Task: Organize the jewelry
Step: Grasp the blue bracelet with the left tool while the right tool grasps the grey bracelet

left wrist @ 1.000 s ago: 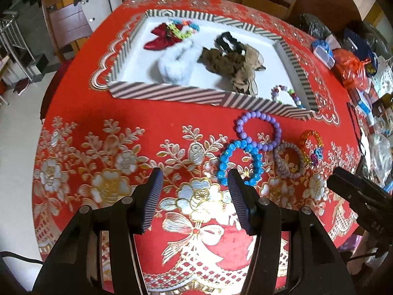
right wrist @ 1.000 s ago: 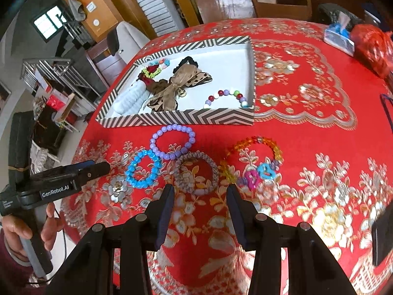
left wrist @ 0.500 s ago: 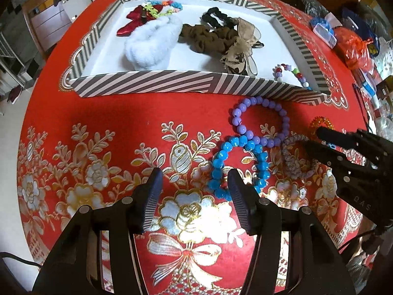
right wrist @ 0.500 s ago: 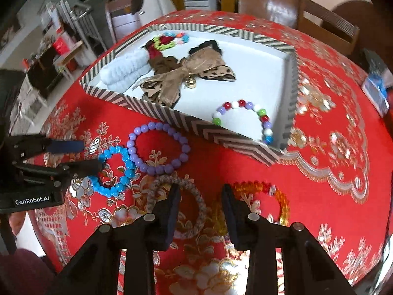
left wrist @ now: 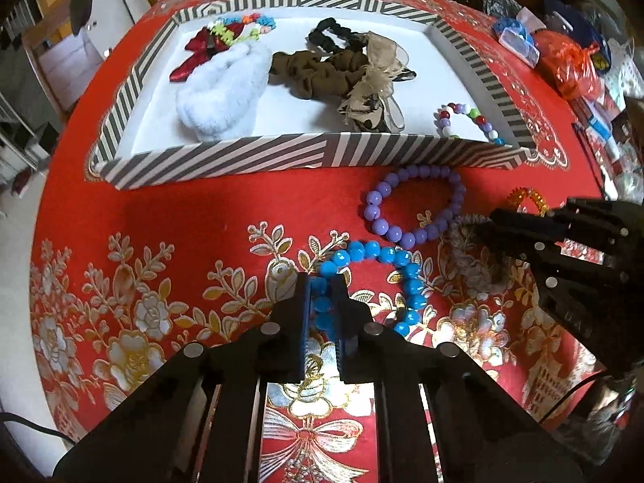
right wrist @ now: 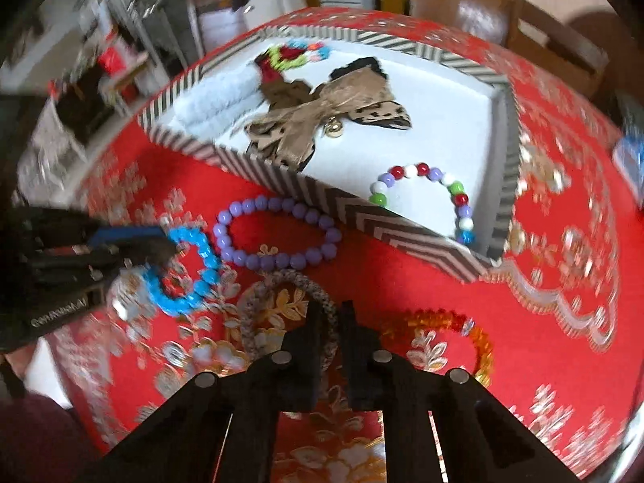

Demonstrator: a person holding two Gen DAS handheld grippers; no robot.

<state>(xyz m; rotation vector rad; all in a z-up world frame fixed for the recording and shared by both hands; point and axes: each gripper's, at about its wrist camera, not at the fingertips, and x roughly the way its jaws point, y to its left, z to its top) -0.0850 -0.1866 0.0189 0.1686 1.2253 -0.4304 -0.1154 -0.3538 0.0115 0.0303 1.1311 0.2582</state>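
My left gripper (left wrist: 322,302) is shut on the near side of the blue bead bracelet (left wrist: 402,269), which lies on the red tablecloth. My right gripper (right wrist: 332,318) is shut on the grey speckled bracelet (right wrist: 281,281). It shows at the right of the left wrist view (left wrist: 507,233). The purple bead bracelet (left wrist: 414,205) lies between them and the striped tray (left wrist: 225,157). An orange bead bracelet (right wrist: 446,318) lies to the right. A multicolour bead bracelet (right wrist: 426,173) rests in the tray's near right corner.
The tray also holds a white fluffy scrunchie (left wrist: 225,88), brown scrunchie and bow (left wrist: 342,72), and red bow (left wrist: 201,52). Bags and clutter (left wrist: 571,60) sit at the table's far right. Chairs stand beyond the table.
Both grippers have moved forward and down to the bracelets and closed: the left on the blue bracelet, the right on the grey speckled one.
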